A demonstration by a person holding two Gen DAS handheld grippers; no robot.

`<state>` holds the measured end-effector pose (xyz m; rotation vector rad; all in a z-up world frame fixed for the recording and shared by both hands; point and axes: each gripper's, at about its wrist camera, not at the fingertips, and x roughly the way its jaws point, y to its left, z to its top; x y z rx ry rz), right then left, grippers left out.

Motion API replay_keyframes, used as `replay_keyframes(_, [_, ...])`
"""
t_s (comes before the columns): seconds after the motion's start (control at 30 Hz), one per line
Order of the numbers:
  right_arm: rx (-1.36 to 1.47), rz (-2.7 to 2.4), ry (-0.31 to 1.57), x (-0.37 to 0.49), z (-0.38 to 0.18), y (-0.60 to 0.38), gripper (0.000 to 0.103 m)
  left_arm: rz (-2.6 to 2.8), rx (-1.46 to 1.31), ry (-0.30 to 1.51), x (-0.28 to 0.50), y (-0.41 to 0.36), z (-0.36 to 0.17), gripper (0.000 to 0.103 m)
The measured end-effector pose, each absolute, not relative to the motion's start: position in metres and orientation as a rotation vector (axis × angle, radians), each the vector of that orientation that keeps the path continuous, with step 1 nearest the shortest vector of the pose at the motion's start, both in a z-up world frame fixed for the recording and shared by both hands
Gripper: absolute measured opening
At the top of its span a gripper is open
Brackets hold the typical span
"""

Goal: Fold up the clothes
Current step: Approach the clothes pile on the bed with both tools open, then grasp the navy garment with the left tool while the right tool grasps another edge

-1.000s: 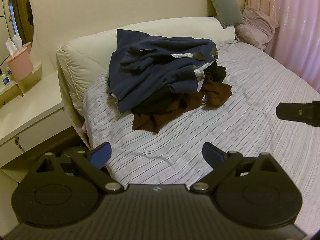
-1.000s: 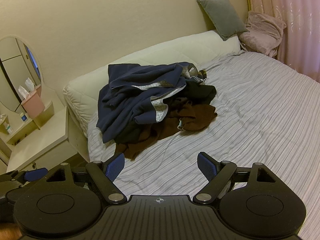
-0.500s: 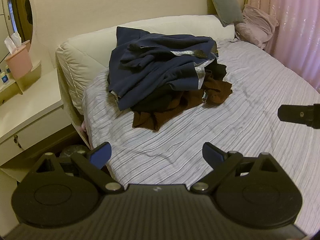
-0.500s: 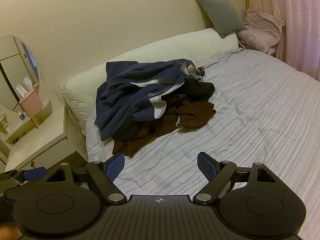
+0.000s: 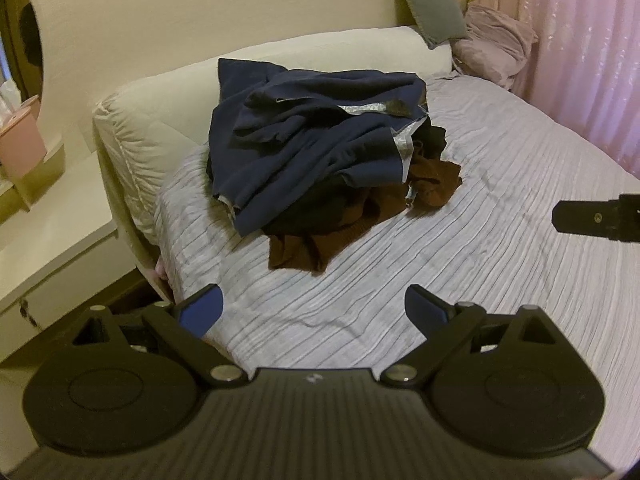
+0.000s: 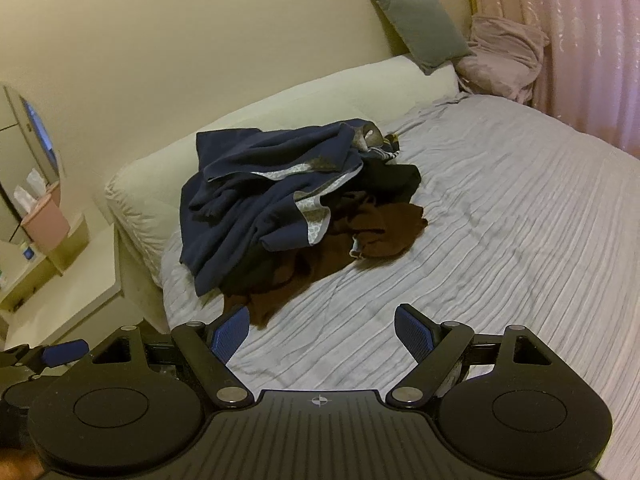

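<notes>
Clothes (image 5: 320, 152) lie heaped, unfolded, near the headboard on the striped bed (image 5: 500, 200). Both grippers, left (image 5: 312, 312) and right (image 6: 322, 330), have edged closer, jaws apart and empty.

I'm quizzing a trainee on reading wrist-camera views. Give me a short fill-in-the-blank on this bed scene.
1. On top of the clothes pile lies a garment coloured ____.
2. Both the left gripper and the right gripper have their jaws ____.
3. The lowest garment, spilling toward the grippers, is ____.
4. The grey cushion leans against the ____.

Missing words: navy blue; open; brown; wall
</notes>
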<state>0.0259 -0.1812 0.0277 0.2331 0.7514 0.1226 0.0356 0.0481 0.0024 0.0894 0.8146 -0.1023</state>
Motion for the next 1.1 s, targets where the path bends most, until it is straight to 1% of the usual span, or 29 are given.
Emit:
replay_keyframes(0.27, [0.252,0.047,0.762,0.035,0.024,-0.155,0.083,-0.197,0.126,0.821,0.058,0.066,-0.003,0.096])
replay_keyframes(0.47, [0.242,0.017,0.767,0.041,0.026,-0.15,0.083,-0.233,0.132,0.827,0.073,0.062,-0.007,0.096])
replay_keyframes(0.83, [0.264,0.016,0.759,0.064,0.024,-0.188,0.083,-0.229,0.169,0.811,0.096,0.026,0.0,0.096])
replay_keyframes(1.1, [0.263,0.093,0.715,0.089,0.031,-0.213,0.083,-0.231,0.183,0.791,0.116,0.012,0.009,0.096])
